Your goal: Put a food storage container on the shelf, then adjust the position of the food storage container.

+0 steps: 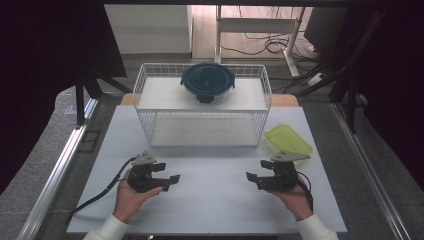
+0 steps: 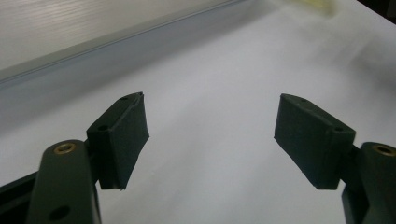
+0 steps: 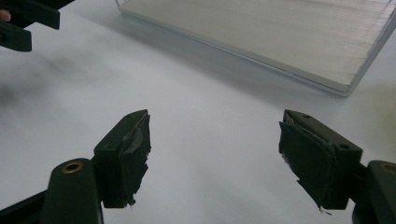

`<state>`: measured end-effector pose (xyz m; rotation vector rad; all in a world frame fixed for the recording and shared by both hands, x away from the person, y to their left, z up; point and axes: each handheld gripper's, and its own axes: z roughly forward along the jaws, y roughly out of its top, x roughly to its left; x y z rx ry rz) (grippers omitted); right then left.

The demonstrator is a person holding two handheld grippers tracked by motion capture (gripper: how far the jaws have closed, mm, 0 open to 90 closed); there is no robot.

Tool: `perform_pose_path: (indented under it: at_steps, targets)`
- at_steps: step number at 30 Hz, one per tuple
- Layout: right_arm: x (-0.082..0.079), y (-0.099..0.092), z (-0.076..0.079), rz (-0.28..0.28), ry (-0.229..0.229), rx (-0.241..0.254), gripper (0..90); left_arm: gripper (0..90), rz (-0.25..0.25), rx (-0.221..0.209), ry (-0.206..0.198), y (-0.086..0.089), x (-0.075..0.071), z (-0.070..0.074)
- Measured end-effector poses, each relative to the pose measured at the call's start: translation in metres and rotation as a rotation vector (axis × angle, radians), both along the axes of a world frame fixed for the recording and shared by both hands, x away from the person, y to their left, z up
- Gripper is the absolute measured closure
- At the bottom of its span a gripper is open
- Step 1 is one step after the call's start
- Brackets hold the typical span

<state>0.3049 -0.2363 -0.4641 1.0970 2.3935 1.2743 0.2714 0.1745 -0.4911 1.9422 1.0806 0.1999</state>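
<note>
- Left gripper (image 1: 171, 180), lower left of high view: jaws apart, empty.
- Right gripper (image 1: 251, 179), lower right: jaws apart, empty.
- Yellow-green translucent plastic lid (image 1: 288, 139), right of centre: just above right gripper, nearer that hand.

Soft, even overhead light brightens the white table (image 1: 210, 200); the surroundings fall nearly black. In both gripper views the near fingers (image 2: 122, 140) look sharp, while everything beyond them blurs, with faint shadows beneath.
</note>
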Motion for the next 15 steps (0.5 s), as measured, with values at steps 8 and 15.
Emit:
perform_pose_path:
  at_steps: [8, 15]
  targets:
    - [0.0015, -0.0030, 0.0021, -0.007, 0.004, 0.003, 28.0, 23.9, 0.004, 0.010, -0.013, 0.0017, -0.0010, 0.0014]
    - [0.0039, -0.0038, 0.0023, -0.003, 0.012, -0.016, 30.7, 23.3, 0.001, 0.017, -0.027, 0.0002, -0.0029, -0.0014]
